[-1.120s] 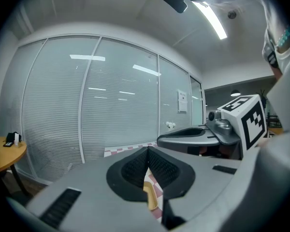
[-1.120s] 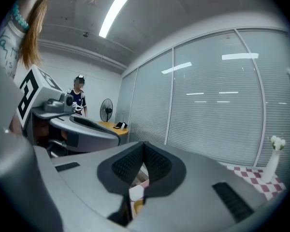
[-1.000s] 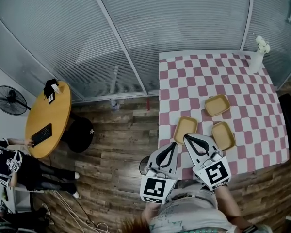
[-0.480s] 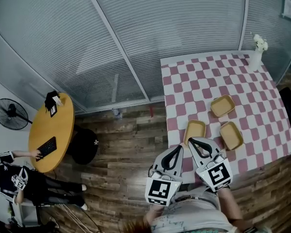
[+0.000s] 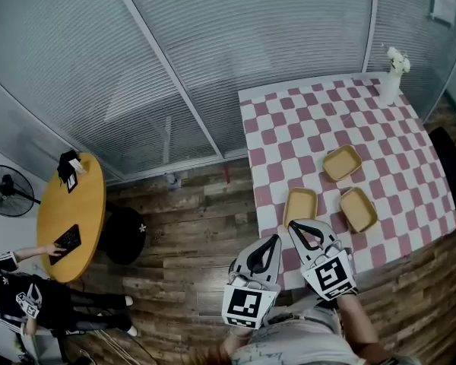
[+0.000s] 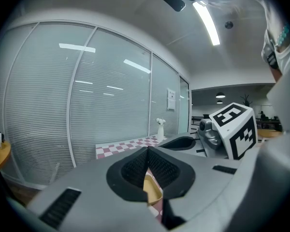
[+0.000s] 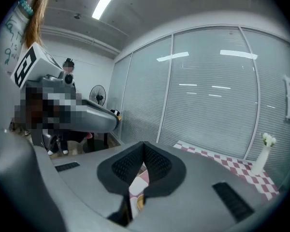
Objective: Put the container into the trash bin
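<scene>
Over the last second both grippers have been brought slightly forward and down at the table's near edge; nothing has been lifted, so the task is judged barely begun. The left gripper point(image 5: 271, 240) is clenched on nothing; the right gripper point(image 5: 295, 225) is likewise closed and empty, its tip just short of the nearest container point(image 5: 300, 205). That container is left untouched on the pink-and-white checked table point(image 5: 319, 120), with a second point(image 5: 341, 163) and a third point(image 5: 358, 209) near it; all are shallow, tan, round-cornered trays, matt like pressed pulp. The bin cannot be picked out with certainty.
</scene>
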A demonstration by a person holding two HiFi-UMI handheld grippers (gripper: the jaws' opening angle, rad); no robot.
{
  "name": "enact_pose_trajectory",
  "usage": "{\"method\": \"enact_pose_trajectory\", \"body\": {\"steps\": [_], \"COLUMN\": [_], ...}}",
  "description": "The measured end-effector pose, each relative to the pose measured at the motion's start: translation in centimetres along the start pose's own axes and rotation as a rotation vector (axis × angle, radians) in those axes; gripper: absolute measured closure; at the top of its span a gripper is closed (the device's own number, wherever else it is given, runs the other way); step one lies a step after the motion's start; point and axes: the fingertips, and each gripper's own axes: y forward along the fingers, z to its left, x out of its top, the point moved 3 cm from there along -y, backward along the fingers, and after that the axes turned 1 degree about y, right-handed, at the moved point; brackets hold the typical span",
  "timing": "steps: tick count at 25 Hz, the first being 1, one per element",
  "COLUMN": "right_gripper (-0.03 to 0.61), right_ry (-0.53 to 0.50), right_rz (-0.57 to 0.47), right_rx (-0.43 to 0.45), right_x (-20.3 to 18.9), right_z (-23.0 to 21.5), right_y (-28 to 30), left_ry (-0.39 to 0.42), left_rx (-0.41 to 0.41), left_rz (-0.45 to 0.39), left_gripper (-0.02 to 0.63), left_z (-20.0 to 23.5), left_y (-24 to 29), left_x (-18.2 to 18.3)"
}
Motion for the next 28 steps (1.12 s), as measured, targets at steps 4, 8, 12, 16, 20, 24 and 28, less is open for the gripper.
{"method": "enact_pose_trajectory", "body": {"steps": [4, 8, 12, 16, 20, 24, 28], "right_gripper": [0.583, 0.583, 0.580, 0.570, 0.544, 0.517, 0.511], "right_ry": [0.003, -0.019, -0.048, -0.075, -0.068, -0.045, -0.071], "right_rz": [-0.003, 0.040, 0.118, 0.197, 0.306, 0.403, 0.492], "right_rx": [0.003, 0.008, 0.010, 0.030, 0.073, 0.115, 0.160], "right_x": [-1.0, -2.7, -4.9, -7.4, -10.7, -14.4, -17.5], "right_z": [-0.2, -0.5, -0.1, 0.5, 0.9, 1.2, 1.4], "right_y": [1.0, 2.2, 3.1, 4.2, 5.8, 7.3, 8.7], "left_ry": [-0.008, -0.030, -0.042, -0.041, -0.052, -0.056, -0.060], "left_rx": [-0.010, -0.010, -0.025, -0.043, -0.046, -0.033, -0.010], "left_rz": [0.027, 0.025, 0.043, 0.067, 0.072, 0.073, 0.071], "left_gripper": [0.607, 0.607, 0.607, 0.607, 0.607, 0.607, 0.607], "left_z": [0.4, 0.8, 0.8, 0.8, 0.9, 1.1, 1.4], "left_y": [0.0, 0.1, -0.3, -0.5, -1.0, -1.7, -2.5], "left_x": [-0.5, -1.1, -2.2, -2.8, -3.4, -3.8, -4.0]}}
